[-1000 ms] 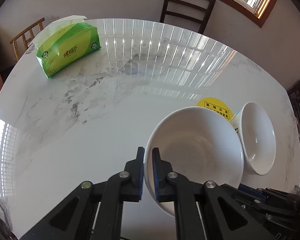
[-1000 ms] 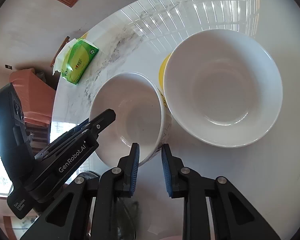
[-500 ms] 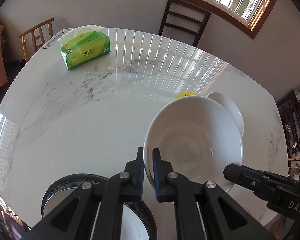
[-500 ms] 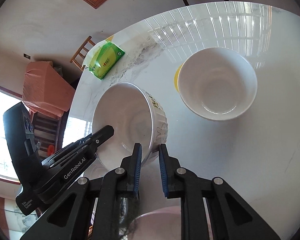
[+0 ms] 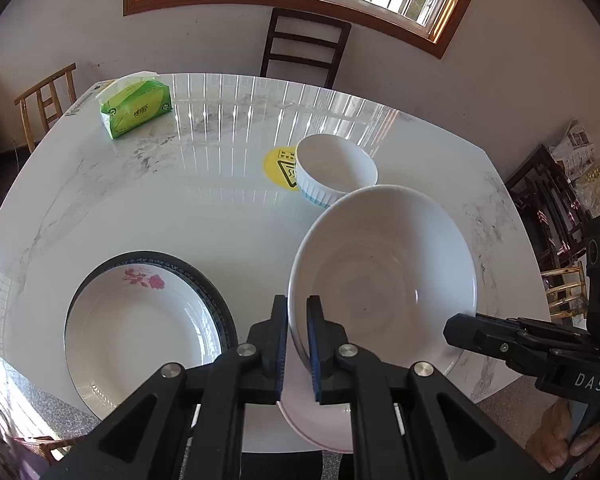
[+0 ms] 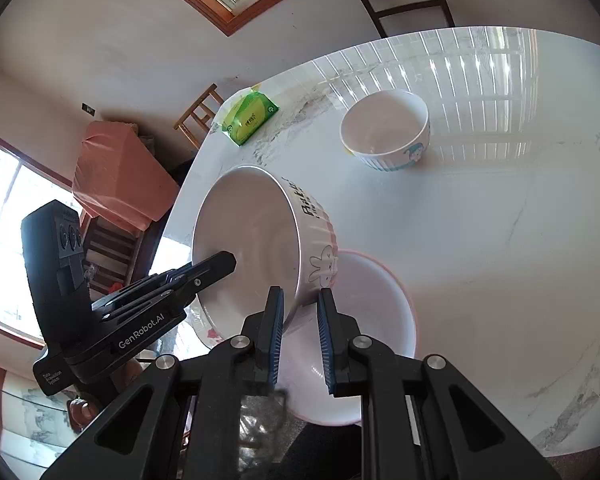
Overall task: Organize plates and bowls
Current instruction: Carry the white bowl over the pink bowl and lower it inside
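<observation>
1. Now both grippers have lifted the big bowl (image 5: pixel 384 280) off the table (image 5: pixel 220 216) and brought it from the middle toward the near edge, over a pink-rimmed bowl (image 6: pixel 364 320).
2. The left gripper (image 5: pixel 297 344) and right gripper (image 6: pixel 299 336) each pinch its rim.
3. The small bowl (image 5: pixel 334 168), formerly touching it, stands alone beside a yellow sticker (image 5: pixel 278 164).
4. A rose plate (image 5: pixel 140 328) sits at the near-left edge, a tissue pack (image 5: pixel 136 106) at the far-left corner.

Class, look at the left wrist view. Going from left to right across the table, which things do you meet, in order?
Green tissue pack → rose-patterned plate → yellow sticker → small ribbed bowl → large white bowl, gripped at its rim by the left hand-held gripper.
</observation>
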Action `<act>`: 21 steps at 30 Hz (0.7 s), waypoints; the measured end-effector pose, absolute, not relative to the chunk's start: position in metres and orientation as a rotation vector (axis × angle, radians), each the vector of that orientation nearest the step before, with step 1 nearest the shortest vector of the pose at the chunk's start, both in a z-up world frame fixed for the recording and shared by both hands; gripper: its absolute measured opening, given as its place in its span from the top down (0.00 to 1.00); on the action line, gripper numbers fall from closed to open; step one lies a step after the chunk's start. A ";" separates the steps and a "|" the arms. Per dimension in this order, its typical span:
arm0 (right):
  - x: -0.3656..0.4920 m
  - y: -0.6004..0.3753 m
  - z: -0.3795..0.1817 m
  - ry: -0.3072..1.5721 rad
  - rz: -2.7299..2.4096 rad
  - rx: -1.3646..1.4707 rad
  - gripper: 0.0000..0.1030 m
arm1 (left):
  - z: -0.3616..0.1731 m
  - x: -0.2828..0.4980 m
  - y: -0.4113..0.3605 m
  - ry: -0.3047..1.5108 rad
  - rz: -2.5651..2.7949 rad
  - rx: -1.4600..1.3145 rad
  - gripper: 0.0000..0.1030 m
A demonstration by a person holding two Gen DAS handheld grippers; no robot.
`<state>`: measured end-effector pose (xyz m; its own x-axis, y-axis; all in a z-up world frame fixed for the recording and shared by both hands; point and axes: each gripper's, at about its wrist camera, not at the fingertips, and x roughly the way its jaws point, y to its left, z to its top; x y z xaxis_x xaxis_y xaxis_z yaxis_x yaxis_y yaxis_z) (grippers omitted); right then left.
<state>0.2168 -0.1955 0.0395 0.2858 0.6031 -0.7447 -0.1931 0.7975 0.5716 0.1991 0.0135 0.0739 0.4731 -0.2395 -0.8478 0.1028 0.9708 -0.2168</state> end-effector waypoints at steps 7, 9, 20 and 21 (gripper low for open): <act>0.201 -0.204 0.018 1.197 0.534 0.414 0.84 | 0.056 0.177 -0.005 1.097 -0.222 -0.107 0.90; 0.201 -0.203 0.010 1.211 0.529 0.414 0.85 | 0.048 0.177 -0.007 1.112 -0.219 -0.102 0.90; 0.203 -0.202 -0.022 1.278 0.511 0.390 0.85 | 0.014 0.180 -0.011 1.184 -0.203 -0.077 0.90; 0.203 -0.202 -0.023 1.280 0.510 0.386 0.85 | 0.013 0.180 -0.013 1.187 -0.201 -0.072 0.90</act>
